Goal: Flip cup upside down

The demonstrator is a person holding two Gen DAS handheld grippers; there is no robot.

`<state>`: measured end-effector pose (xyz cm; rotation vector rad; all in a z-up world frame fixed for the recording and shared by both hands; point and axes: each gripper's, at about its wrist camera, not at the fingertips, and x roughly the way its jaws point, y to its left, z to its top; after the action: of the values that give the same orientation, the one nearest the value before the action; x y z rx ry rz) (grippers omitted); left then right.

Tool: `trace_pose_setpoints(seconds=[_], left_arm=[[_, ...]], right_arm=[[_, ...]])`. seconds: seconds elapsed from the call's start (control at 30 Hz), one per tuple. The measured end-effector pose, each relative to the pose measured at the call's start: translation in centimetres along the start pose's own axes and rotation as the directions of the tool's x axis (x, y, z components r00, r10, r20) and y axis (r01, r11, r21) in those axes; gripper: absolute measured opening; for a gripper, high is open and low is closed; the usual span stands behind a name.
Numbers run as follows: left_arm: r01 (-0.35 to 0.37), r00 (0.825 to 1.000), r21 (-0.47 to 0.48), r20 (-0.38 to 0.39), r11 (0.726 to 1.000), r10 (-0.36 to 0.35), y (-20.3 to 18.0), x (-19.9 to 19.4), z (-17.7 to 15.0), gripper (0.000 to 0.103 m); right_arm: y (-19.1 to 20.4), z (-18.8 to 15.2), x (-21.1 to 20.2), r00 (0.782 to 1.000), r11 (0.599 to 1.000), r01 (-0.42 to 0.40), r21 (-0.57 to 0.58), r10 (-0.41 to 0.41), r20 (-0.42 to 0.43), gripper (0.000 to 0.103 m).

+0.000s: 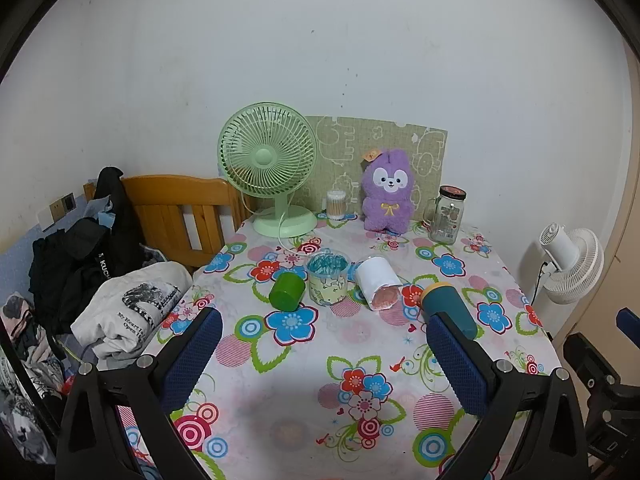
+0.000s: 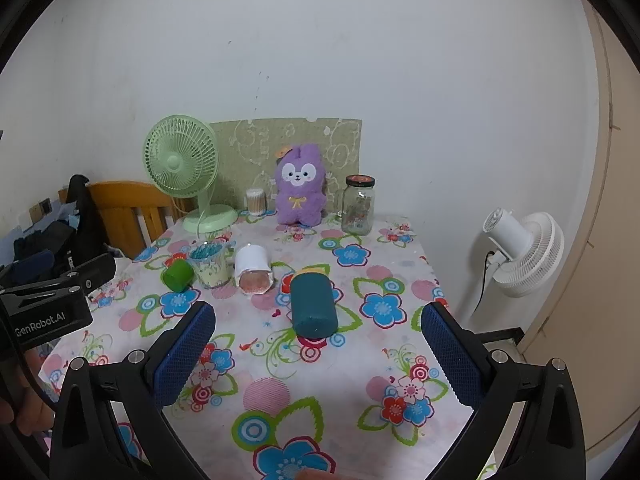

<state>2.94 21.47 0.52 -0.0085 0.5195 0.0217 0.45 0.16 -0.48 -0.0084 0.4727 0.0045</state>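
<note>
Right wrist view: right tool released, jaws spread above the floral-clothed bench; left tool likewise released. Dark teal cylindrical cup on its side, just beyond. Farther left: white cup and green cup, both toppled; patterned plastic cup upright between them.

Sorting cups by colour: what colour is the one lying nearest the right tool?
Dark teal cup with a yellow end, clearest in the right wrist view.
</note>
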Motion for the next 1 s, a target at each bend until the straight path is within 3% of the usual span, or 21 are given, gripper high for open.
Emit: trace_pose_setpoints(seconds=[1.0], left_arm=[[0.005,1.0,0.001,-0.007,1.0,-0.005,-0.07,0.24,-0.16,0.103]], right_arm=[[0.15,-0.11,-0.32,1.0,1.0,0.008,0.003,-0.008,0.0,0.103]])
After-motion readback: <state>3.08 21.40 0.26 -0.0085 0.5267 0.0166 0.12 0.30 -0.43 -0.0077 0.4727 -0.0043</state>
